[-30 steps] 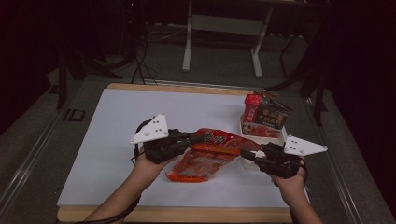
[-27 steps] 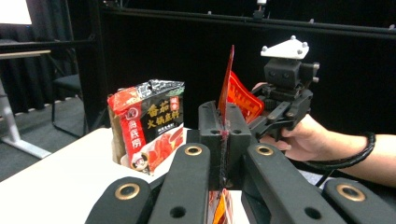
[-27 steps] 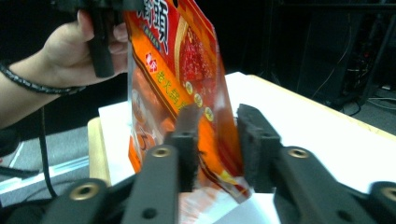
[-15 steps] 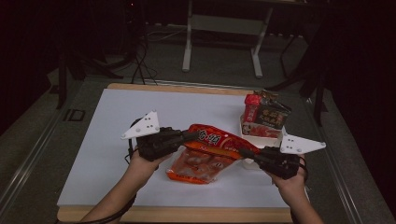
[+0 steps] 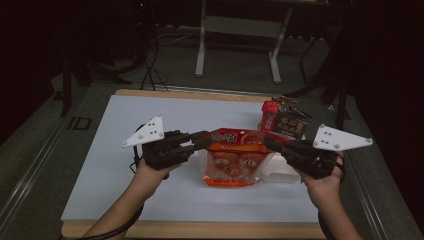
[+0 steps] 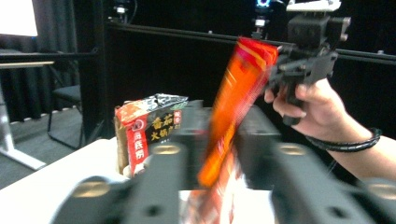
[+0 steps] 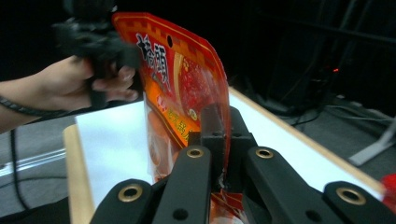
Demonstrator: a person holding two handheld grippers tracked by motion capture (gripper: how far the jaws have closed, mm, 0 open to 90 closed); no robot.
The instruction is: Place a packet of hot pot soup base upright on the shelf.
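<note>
White table [image 5: 125, 165] lies under both grippers. Red-orange snack bag [image 5: 234, 156] hangs upright between them, lifted off the table. Box of packets [image 5: 286, 124] sits past the right gripper, at the far edge. Right gripper [image 5: 274, 146] is clamped tight on the bag's right edge; in the right gripper view the jaws pinch the film [image 7: 187, 93]. Left gripper [image 5: 204, 141] is at the bag's upper left corner, jaws just been opening, slightly apart with the bag [image 6: 233, 112] between them; pad contact blurred, cannot tell.

a white table [image 5: 125, 150] bears a white box [image 5: 280, 170] holding snack packets [image 5: 285, 122] near its right edge.
</note>
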